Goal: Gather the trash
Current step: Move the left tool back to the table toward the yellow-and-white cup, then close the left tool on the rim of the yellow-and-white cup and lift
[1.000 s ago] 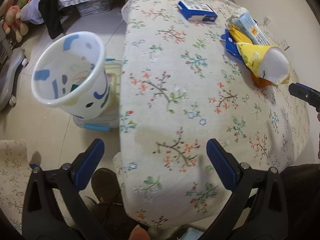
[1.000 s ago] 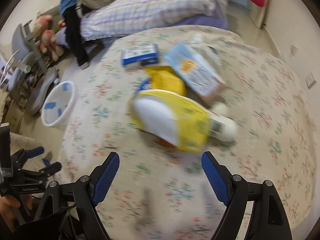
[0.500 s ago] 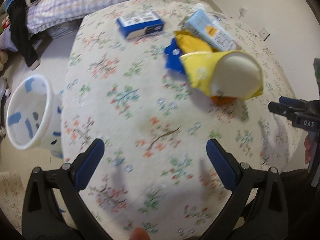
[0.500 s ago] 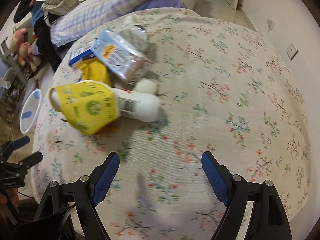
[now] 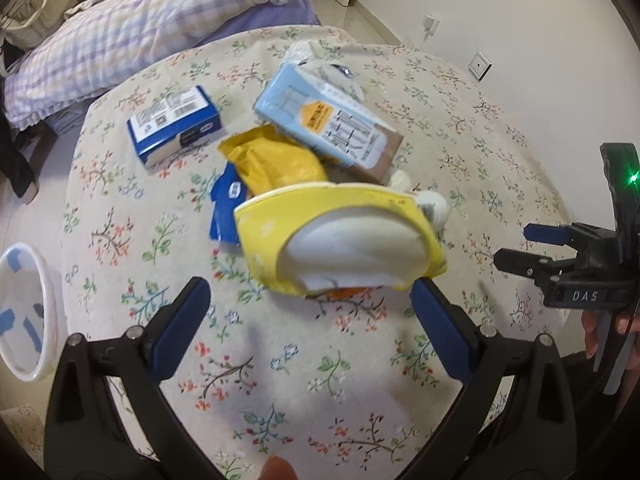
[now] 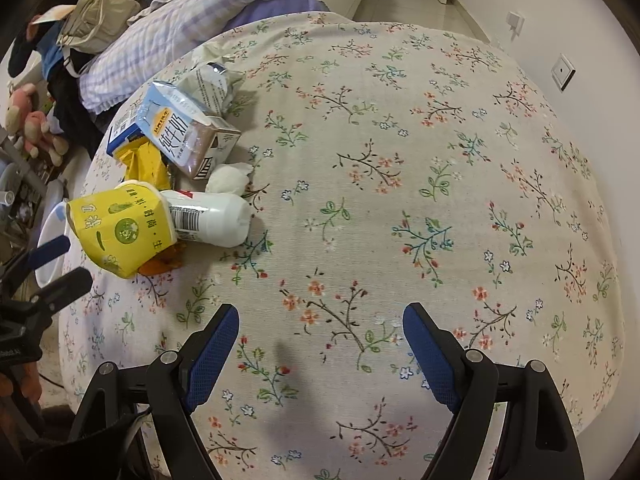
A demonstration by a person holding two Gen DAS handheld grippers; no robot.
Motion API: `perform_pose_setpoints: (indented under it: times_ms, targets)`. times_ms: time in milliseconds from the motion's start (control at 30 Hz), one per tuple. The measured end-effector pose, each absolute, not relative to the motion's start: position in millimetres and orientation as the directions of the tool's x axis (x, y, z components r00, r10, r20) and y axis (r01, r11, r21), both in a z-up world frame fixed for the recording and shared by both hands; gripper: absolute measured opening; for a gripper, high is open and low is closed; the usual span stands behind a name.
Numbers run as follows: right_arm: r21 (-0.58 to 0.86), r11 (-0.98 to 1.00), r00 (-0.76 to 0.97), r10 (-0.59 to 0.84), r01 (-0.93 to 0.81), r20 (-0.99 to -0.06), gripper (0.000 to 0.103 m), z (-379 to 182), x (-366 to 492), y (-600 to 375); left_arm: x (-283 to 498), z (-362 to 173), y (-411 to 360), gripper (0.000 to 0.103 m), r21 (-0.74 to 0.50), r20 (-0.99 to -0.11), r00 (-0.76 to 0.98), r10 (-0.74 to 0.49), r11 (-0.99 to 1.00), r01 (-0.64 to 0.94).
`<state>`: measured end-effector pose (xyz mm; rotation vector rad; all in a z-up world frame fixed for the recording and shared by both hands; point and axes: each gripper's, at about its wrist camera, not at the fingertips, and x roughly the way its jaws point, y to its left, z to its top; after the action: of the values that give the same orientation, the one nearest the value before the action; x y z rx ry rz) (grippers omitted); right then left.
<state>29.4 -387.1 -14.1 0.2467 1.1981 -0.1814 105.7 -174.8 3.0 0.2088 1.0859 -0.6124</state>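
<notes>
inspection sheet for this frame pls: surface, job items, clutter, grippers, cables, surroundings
Surface: floral tablecloth over the table, right half bare.
Job's things: yellow cup on its side nearest the left gripper; white bottle, milk carton, yellow wrapper, blue box, crumpled tissue clustered together.
Clutter: nothing seen beyond the trash.
Grippers: left gripper open, facing the cup; right gripper open over bare cloth.
Cables: nothing seen.
Surroundings: white bin on the floor left of the table; bed behind; wall outlets.
</notes>
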Motion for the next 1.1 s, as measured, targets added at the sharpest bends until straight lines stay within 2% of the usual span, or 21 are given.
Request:
perform_pose_setpoints:
  times_ms: [167, 333, 500, 567, 700, 733, 867, 933, 967, 1000, 1033, 1100]
  targets:
    - [0.095, 0.957, 0.351, -0.007, 0.273, -0.936, 0.086, -15, 30, -388, 117, 1, -182, 0.099, -0.116, -0.866, 0.333, -0.372, 0.798, 0.591]
    - [0.095, 0.961, 0.343, 0.001, 0.258, -0.939, 0.086, -17, 33, -385, 123, -2, -188, 0.086, -0.151, -0.85, 0.301, -0.432, 0.748, 0.646]
    - [0.099, 0.962, 0.348, 0.005, 0.253, -0.938, 0.086, -15, 34, -383, 130, -1, -191, 0.083, -0.171, -0.835, 0.296, -0.464, 0.73, 0.661]
    - [0.101, 0.96, 0.349, 0.004, 0.26, -0.937, 0.086, -14, 35, -384, 131, 0, -191, 0.076, -0.193, -0.828, 0.286, -0.482, 0.724, 0.662]
    - [0.103, 0.957, 0.351, 0.001, 0.272, -0.937, 0.086, -13, 36, -387, 134, -3, -195, 0.04, -0.234, -0.828, 0.25, -0.502, 0.714, 0.66]
    - [0.105, 0.956, 0.352, 0.001, 0.275, -0.936, 0.086, -13, 37, -388, 135, -5, -197, 0.036, -0.245, -0.833, 0.233, -0.502, 0.712, 0.658]
    - [0.111, 0.951, 0.356, 0.0, 0.29, -0.934, 0.086, -11, 37, -395, 132, -3, -203, 0.036, -0.224, -0.846, 0.225, -0.484, 0.705, 0.673]
    - [0.114, 0.948, 0.36, 0.0, 0.296, -0.933, 0.086, -10, 37, -398, 131, 4, -203, 0.04, -0.22, -0.838, 0.236, -0.492, 0.701, 0.678]
    - [0.116, 0.947, 0.361, 0.0, 0.3, -0.932, 0.086, -10, 37, -399, 131, 7, -202, 0.05, -0.221, -0.834, 0.239, -0.497, 0.698, 0.681]
    - [0.118, 0.945, 0.363, 0.0, 0.304, -0.932, 0.086, -9, 36, -401, 131, 13, -201, 0.065, -0.212, -0.828, 0.253, -0.501, 0.697, 0.685]
    - [0.121, 0.944, 0.365, 0.0, 0.308, -0.931, 0.086, -8, 36, -403, 131, 16, -201, 0.073, -0.203, -0.82, 0.266, -0.506, 0.693, 0.692]
    - [0.126, 0.941, 0.368, 0.001, 0.315, -0.93, 0.086, -7, 35, -407, 129, 22, -205, 0.074, -0.17, -0.806, 0.292, -0.515, 0.674, 0.719]
